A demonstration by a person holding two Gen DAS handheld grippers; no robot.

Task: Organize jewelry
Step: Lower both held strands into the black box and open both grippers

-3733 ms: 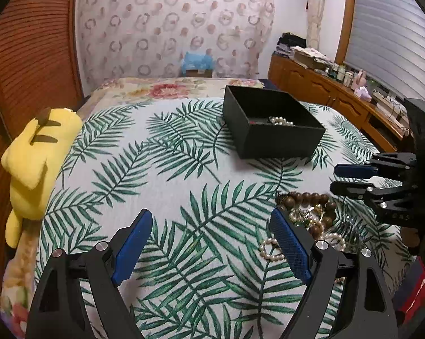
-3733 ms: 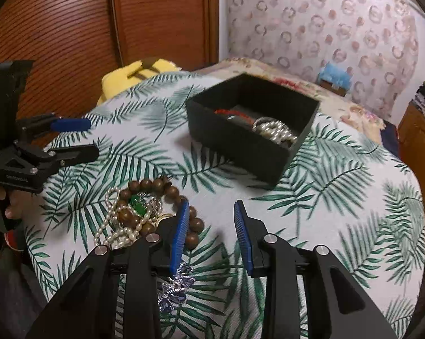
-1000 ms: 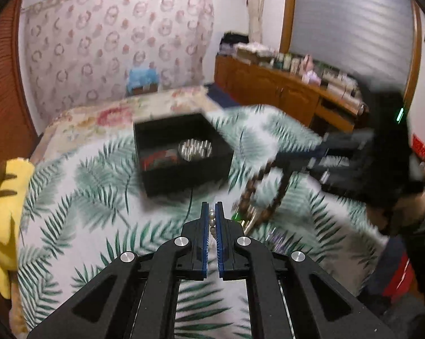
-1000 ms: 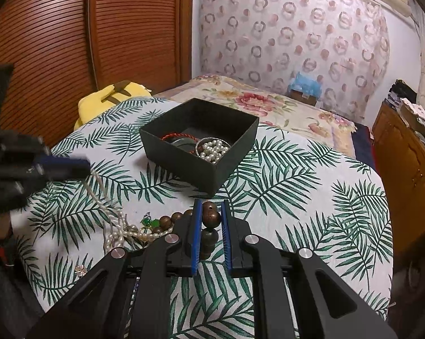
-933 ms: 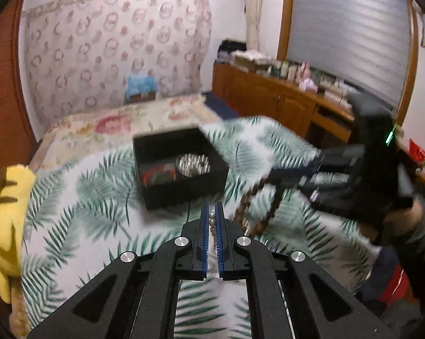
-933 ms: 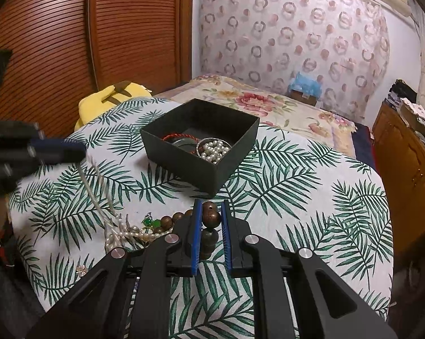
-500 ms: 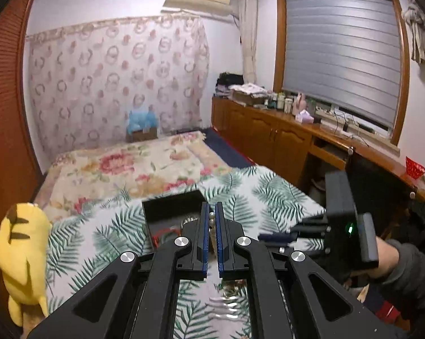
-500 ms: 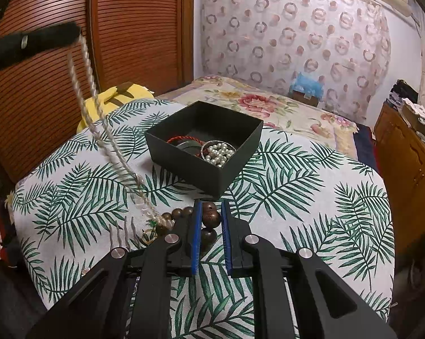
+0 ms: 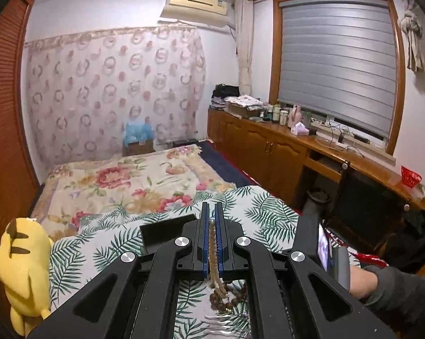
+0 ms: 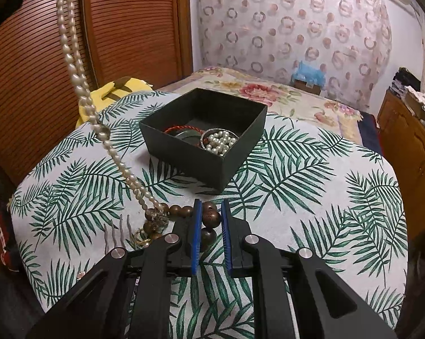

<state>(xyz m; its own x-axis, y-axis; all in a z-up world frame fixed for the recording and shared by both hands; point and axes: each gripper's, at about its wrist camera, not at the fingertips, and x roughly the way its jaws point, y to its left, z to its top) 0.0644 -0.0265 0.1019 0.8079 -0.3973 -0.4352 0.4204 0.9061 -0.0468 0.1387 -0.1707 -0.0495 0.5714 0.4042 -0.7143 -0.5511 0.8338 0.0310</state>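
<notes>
Left gripper [image 9: 211, 220] clenched on a long white pearl necklace [image 10: 79, 84]; the strand runs between its blue finger pads [image 9: 204, 240] and hangs below them down to the tangle on the leaf-print cloth [image 10: 297, 169]. In the right wrist view the doubled strand rises taut from that tangle, up and left of the fingers, out of the top of the view.

Right gripper [image 10: 211, 220] grasping a brown wooden bead bracelet [image 10: 211, 217], with one big bead pinched between its pads and the rest of the loop curving left of the fingers to the pile. A wavy silver hair comb [image 10: 119, 233] lies further left, just beside the pile.

Open black square box [image 10: 204, 138] sits ahead of the right fingers, apart from them, holding a red cord, a dark ring and a small pearl bracelet [image 10: 220, 141]. Yellow plush toy [image 9: 23, 271] far left of the left fingers.
</notes>
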